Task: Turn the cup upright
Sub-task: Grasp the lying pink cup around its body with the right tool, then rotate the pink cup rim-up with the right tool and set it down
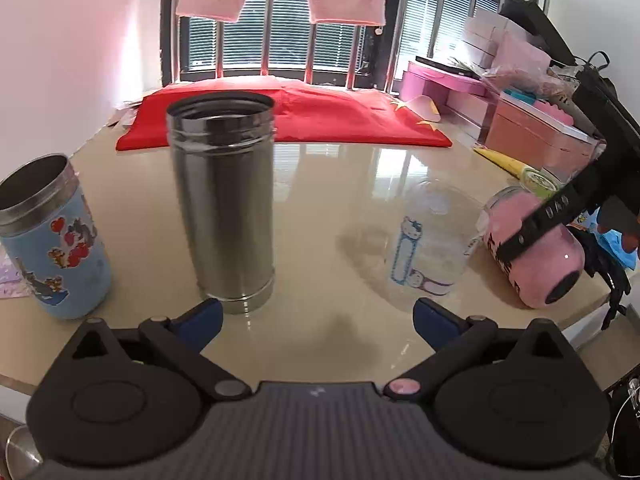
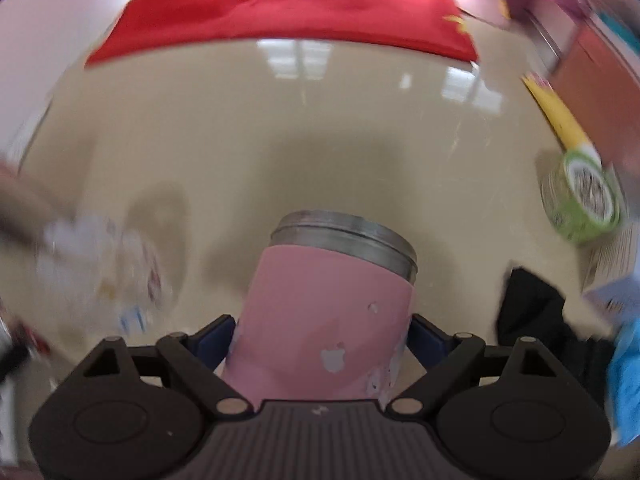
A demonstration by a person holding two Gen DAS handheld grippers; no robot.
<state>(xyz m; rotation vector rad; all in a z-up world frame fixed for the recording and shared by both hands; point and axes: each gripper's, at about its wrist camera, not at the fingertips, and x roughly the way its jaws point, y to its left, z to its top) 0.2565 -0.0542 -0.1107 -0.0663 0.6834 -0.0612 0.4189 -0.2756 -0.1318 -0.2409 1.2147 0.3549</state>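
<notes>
A: Where is the pink cup with the bare steel threaded rim (image 2: 332, 312)?

B: Between the blue pads of the right gripper (image 2: 322, 338), whose jaws are clamped on its pink body. In the left wrist view the same cup (image 1: 532, 256) is tilted far over at the right edge of the glossy beige table (image 1: 328, 184), dark base toward the camera, rim pointing away; I cannot tell whether it touches the tabletop.

A: And the left gripper (image 1: 318, 316)?

B: Jaws wide apart, holding nothing, low over the near edge of the table.

A: What else is there?

B: A tall plain stainless steel cup (image 1: 224, 204) stands upright just beyond the left finger. A blue steel-rimmed cup with cartoon stickers (image 1: 52, 240) stands upright at the far left. A clear glass with a blue cat print (image 1: 430, 240) sits just left of the pink cup. A red cloth with yellow stars (image 1: 280, 116) covers the far side.
</notes>
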